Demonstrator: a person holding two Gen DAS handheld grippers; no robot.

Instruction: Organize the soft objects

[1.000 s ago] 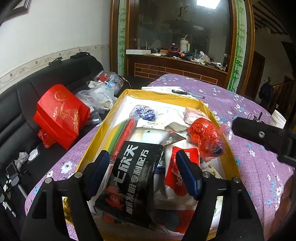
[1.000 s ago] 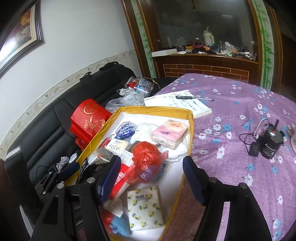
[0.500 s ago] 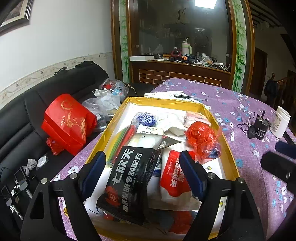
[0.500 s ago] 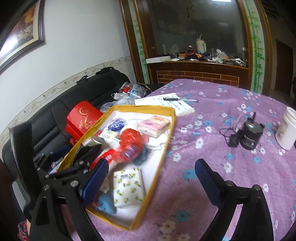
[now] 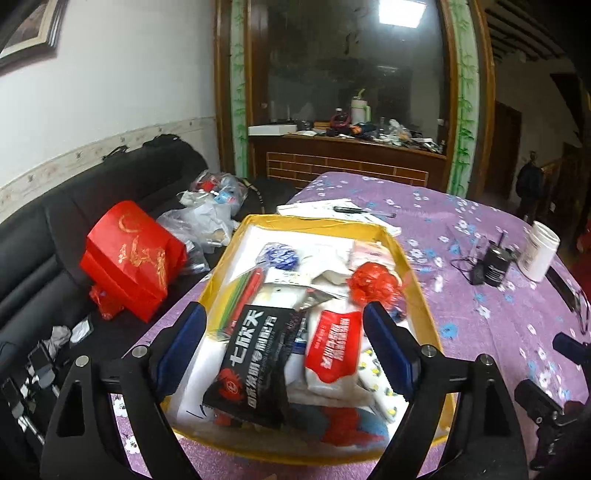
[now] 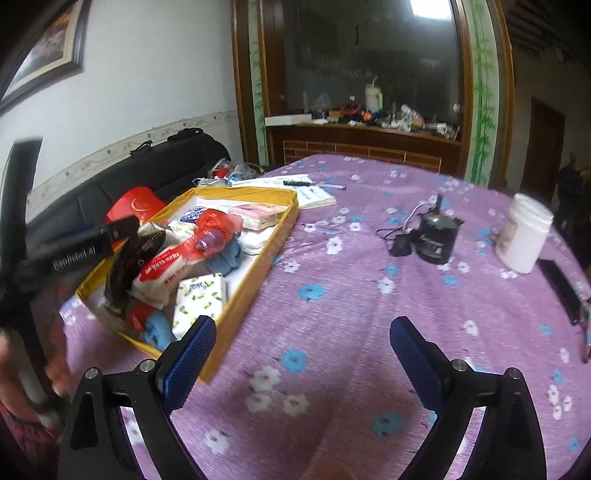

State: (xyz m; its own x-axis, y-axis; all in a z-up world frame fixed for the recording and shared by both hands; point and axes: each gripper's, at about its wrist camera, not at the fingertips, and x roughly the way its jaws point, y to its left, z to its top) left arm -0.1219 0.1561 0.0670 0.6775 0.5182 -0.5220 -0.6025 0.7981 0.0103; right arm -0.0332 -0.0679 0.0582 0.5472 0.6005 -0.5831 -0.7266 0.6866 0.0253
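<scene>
Both grippers gape empty: the left [image 5: 284, 350] above the packets in the yellow tray [image 5: 424, 295], the right [image 6: 301, 352] over purple cloth [image 6: 369, 295].

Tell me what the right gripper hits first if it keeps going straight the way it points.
Probably just the purple flowered tablecloth: the open right gripper aims at bare cloth between the yellow tray and the black canister. Depth is unclear.

Both views are dim and slightly soft, lit mainly by a ceiling light panel [image 5: 400, 14] high above and ahead of each gripper, which burns out to plain white. Fisheye bending curves the walls and door frames near the edges, and the corners fall to black. Motion blur smears the purple counter [image 6: 332, 280] just ahead of the right gripper [image 6: 302, 354].
</scene>
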